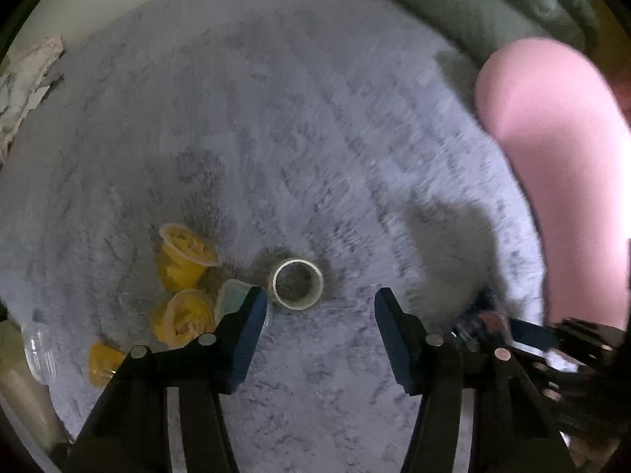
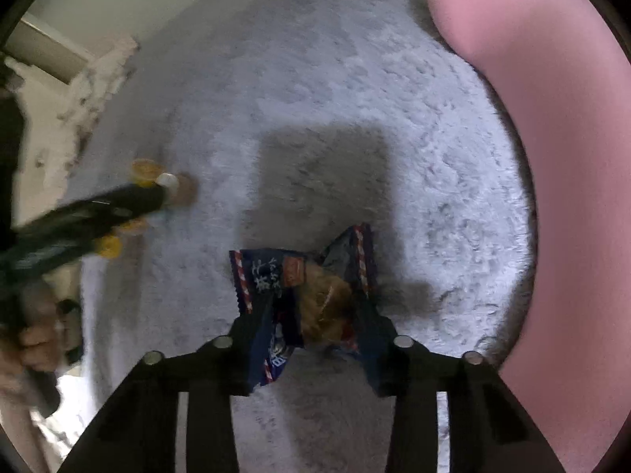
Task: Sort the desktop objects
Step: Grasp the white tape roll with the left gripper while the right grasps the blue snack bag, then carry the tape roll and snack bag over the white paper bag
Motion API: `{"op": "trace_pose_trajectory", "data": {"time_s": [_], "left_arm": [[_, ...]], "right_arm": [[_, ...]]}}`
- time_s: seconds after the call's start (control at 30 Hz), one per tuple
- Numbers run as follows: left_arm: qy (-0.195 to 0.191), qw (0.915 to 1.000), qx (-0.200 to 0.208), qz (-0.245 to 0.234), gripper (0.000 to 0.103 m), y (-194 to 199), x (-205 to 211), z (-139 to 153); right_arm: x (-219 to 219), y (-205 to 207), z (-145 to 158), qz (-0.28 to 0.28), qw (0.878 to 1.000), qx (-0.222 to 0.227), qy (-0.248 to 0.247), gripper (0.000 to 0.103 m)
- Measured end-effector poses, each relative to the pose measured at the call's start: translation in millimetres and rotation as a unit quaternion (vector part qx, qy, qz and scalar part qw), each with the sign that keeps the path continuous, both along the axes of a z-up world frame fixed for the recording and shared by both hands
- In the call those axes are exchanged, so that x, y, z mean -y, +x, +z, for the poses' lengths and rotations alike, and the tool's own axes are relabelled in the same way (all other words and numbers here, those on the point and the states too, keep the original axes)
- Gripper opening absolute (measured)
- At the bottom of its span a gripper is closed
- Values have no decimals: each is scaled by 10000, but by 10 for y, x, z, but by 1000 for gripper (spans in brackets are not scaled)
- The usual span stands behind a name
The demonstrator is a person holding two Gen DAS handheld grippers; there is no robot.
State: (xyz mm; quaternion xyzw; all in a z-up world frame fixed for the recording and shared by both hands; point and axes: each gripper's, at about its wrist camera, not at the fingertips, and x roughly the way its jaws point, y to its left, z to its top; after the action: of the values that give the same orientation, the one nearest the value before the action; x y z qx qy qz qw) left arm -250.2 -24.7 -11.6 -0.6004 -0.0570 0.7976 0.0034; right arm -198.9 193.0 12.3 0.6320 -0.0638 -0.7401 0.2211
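My left gripper (image 1: 319,301) points down at the grey shaggy rug (image 1: 276,138), open, with only rug between its fingers. A whitish tape roll (image 1: 297,283) lies flat just beyond its left fingertip. Left of the roll sit three yellow jelly cups (image 1: 185,260), and a small teal-tinted clear piece (image 1: 232,295) lies partly hidden behind the left finger. My right gripper (image 2: 315,315) is shut on a dark blue snack packet (image 2: 284,272), which is crumpled between the fingers just above the rug (image 2: 355,98). The same packet (image 1: 481,321) shows at the lower right of the left wrist view.
A long pink cushion (image 1: 552,157) borders the rug on the right and also fills the right wrist view's right side (image 2: 552,157). Green upholstery (image 1: 473,0) lies beyond. A clear plastic cup (image 1: 37,351) and crumpled pale paper (image 1: 27,79) sit at the left edge.
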Motion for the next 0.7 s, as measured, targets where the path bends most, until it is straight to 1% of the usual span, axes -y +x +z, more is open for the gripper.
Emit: {"op": "trace_pose_trajectory", "data": {"time_s": [0.07,0.13,0.23,0.27,0.3,0.33,0.4,0.5,0.53,0.6,0.7], "left_arm": [[-72,9999,74,53,57,-29,5,-87],[-99,9999,103,74,57,-48,-2,-141],[-228,9997,5,122,56,-91,2,-174],[-287,9995,-30,155,42,-96,8,-179],[-378,9991,-82,200,32,-94,17,-183],[-383,9990,-106,225,32,-86,29,-189],[-260,9992,-150,258,32,-50,69,-193],[-35,9988,-201,444,32,39,148,-122],[-49,9985,-254,481,32,89,161,-68],[-239,9978,-410,459,32,237,144,87],[-762,9949,-582,301,32,582,96,362]], "right_arm": [[11,11,13,56,9997,58,-231,33],[56,31,15,162,9997,-11,-168,33],[145,54,4,262,9995,-79,-134,33],[145,24,16,293,9995,-92,-113,33],[144,14,24,310,9994,-121,-89,33],[123,34,42,332,9993,-167,-85,32],[114,55,79,368,9990,-228,-134,31],[111,70,113,371,9988,-242,-194,30],[129,78,130,369,9989,-224,-207,30],[179,104,144,410,9987,-221,-204,30],[258,203,232,653,9968,-216,-414,30]]}}
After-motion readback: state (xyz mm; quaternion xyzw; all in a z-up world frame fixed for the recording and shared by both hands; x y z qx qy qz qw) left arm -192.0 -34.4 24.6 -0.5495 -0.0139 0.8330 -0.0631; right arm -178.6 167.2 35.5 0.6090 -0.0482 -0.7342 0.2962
